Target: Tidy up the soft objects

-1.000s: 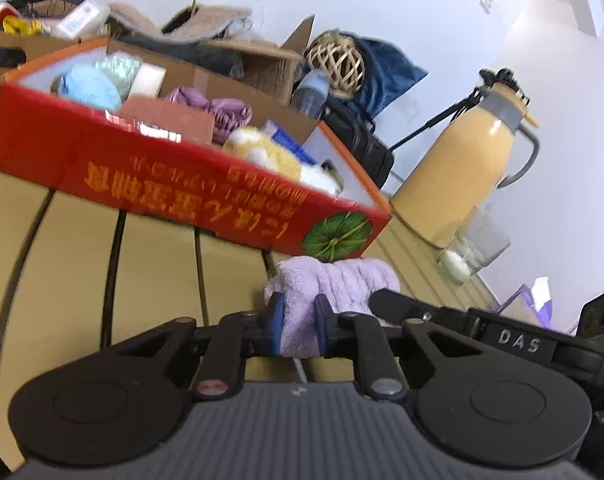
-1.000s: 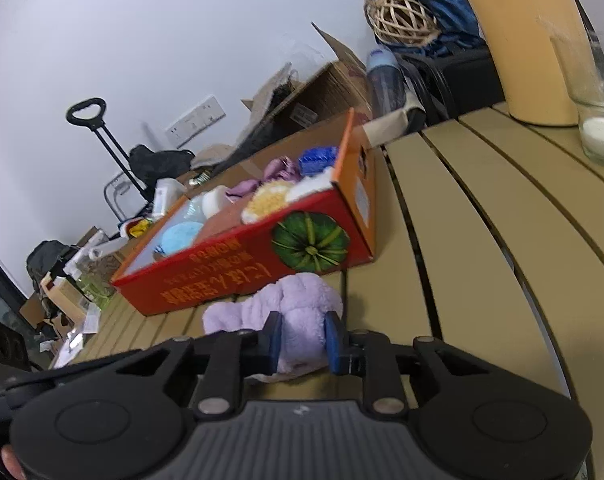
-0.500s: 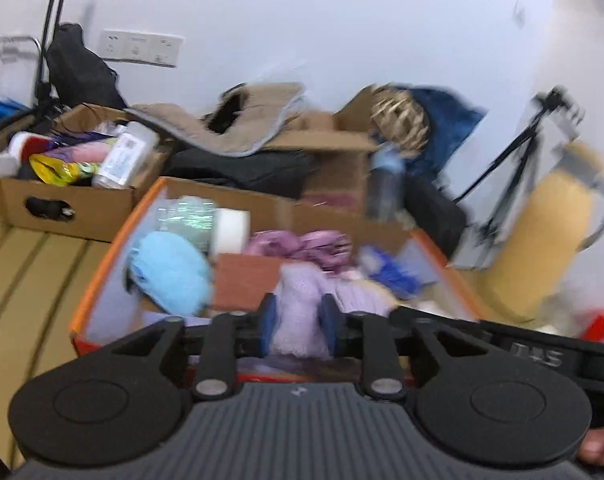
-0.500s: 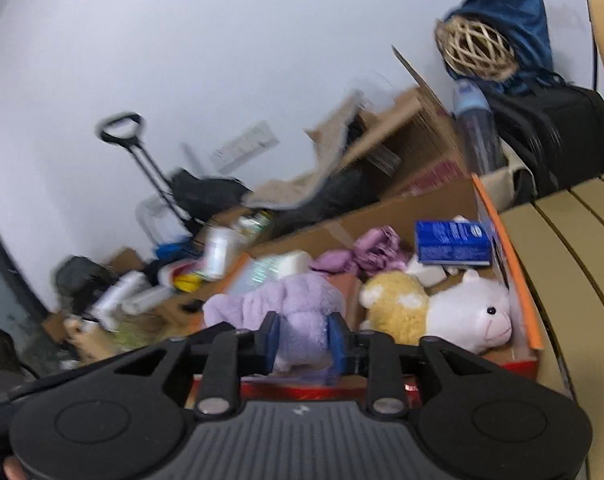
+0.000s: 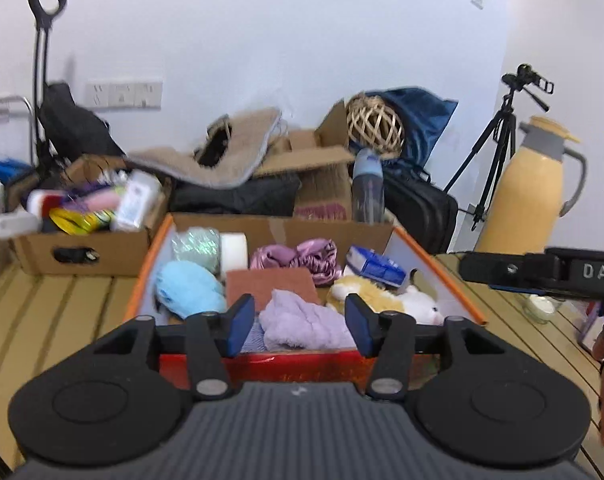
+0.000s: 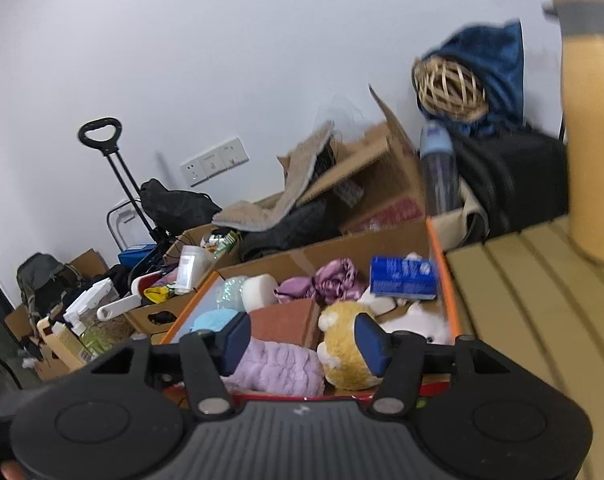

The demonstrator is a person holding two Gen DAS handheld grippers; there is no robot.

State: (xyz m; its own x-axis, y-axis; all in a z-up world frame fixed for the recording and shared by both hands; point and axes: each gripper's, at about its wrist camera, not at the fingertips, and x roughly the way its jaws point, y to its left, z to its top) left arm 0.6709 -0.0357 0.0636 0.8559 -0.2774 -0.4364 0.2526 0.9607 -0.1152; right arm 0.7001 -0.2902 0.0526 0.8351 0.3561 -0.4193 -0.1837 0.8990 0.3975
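Both views are evenly and brightly lit by diffuse light; only soft shadows are cast. Strong fisheye curvature and dark vignetting are seen at the corners. Motion blur is shown on the yellow thermos [image 6: 589, 120] and background clutter.

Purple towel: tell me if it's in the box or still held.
In the box. The purple towel lies crumpled inside the orange box beside the plush toy; both grippers' jaws stand open, gripping nothing.

"DAS" on the right gripper [image 5: 541, 272]
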